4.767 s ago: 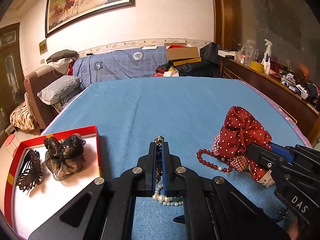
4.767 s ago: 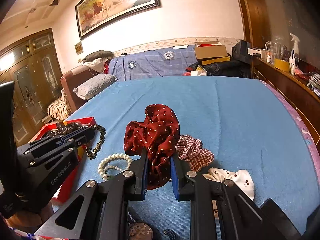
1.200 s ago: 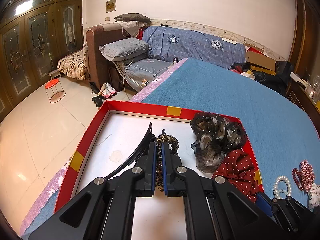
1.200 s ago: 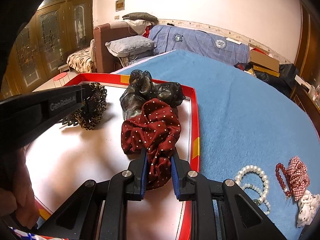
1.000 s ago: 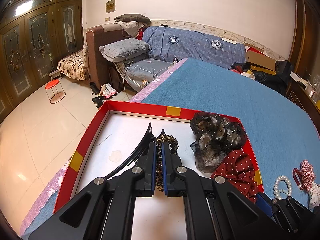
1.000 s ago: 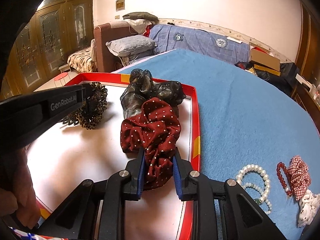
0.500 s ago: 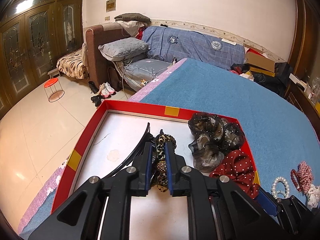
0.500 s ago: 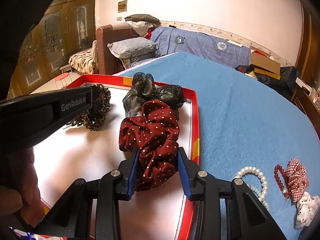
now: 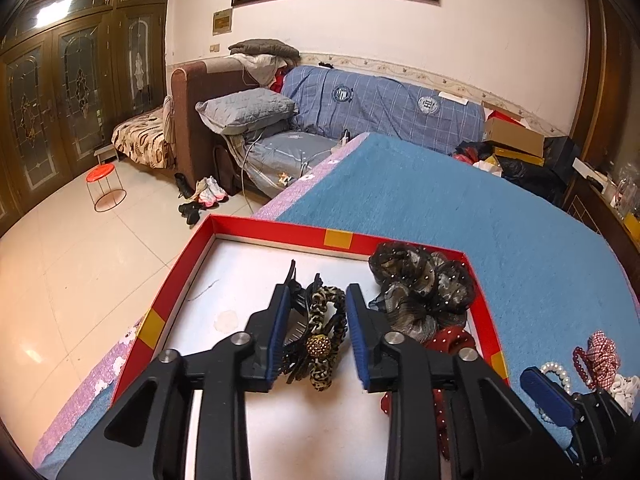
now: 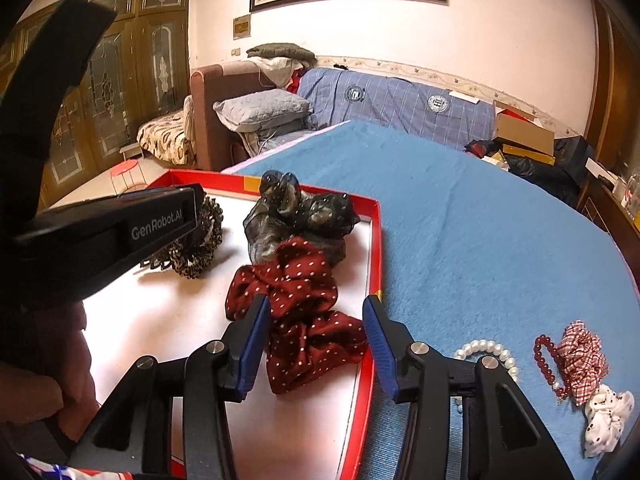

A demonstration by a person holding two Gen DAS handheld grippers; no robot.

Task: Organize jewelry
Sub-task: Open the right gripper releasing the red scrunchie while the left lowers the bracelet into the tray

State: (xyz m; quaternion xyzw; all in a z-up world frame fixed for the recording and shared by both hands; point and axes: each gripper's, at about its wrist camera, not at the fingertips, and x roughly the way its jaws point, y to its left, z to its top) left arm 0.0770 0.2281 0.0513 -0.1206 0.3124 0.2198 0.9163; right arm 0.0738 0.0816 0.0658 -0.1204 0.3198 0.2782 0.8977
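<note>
A red-rimmed box (image 9: 280,233) with a white floor lies on the blue table. My left gripper (image 9: 315,334) is open; a leopard-print chain bracelet (image 9: 326,336) with a gold bead lies on the box floor between its fingers, beside a black hair clip (image 9: 294,328). My right gripper (image 10: 316,344) is open around a red polka-dot scrunchie (image 10: 304,312) that lies in the box. A dark sheer scrunchie (image 10: 298,216) lies behind it, also in the left wrist view (image 9: 420,288). The leopard bracelet (image 10: 200,256) shows partly behind the left gripper.
On the blue cloth right of the box lie a pearl bracelet (image 10: 488,350), a red bead bracelet (image 10: 546,360), a red checked scrunchie (image 10: 580,360) and a white dotted scrunchie (image 10: 608,416). The table's left edge drops to a tiled floor (image 9: 80,264); a sofa (image 9: 380,108) stands beyond.
Both grippers have opened. The left one let go of the leopard bracelet and the right one let go of the red polka-dot scrunchie; both now lie in the box.
</note>
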